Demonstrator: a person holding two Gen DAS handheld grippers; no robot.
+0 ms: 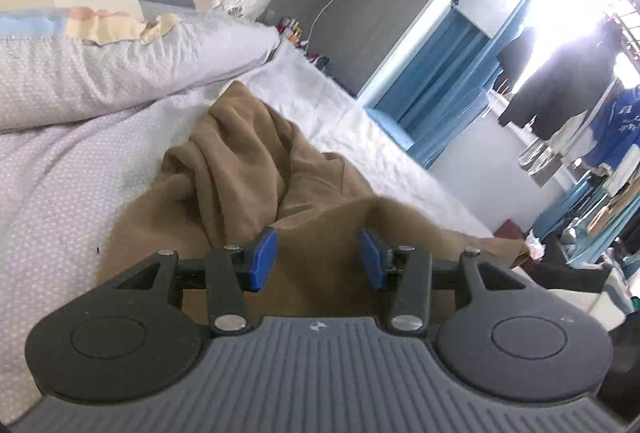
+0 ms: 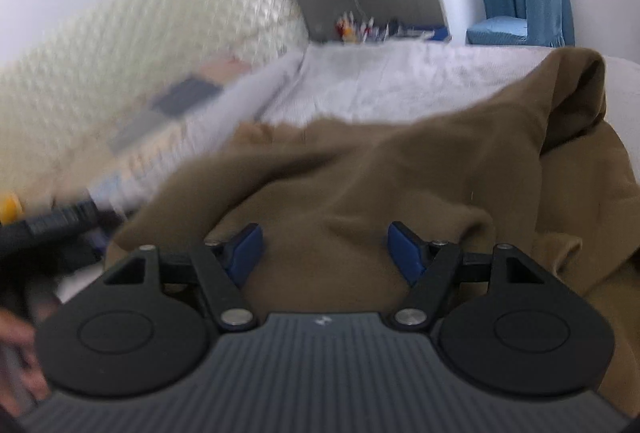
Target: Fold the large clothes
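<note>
Roughly, largest first:
Bed point(image 1: 60, 169): bears everything.
Brown garment point(image 1: 240, 161): crumpled mid-bed, long axis running near to far, directly ahead of both tools.
Left gripper point(image 1: 318, 257): parted, empty, over near hem.
Right gripper point(image 2: 324, 251): parted wider, empty, equally near.

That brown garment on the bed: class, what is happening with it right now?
A person is working on a bed with a two-finger gripper in each hand. A crumpled brown garment lies bunched on the sheet, not yet folded. The left gripper and the right gripper both hover just over the cloth with their jaws apart, and neither pinches it. A pillow lies beyond the garment by the headboard.
</note>
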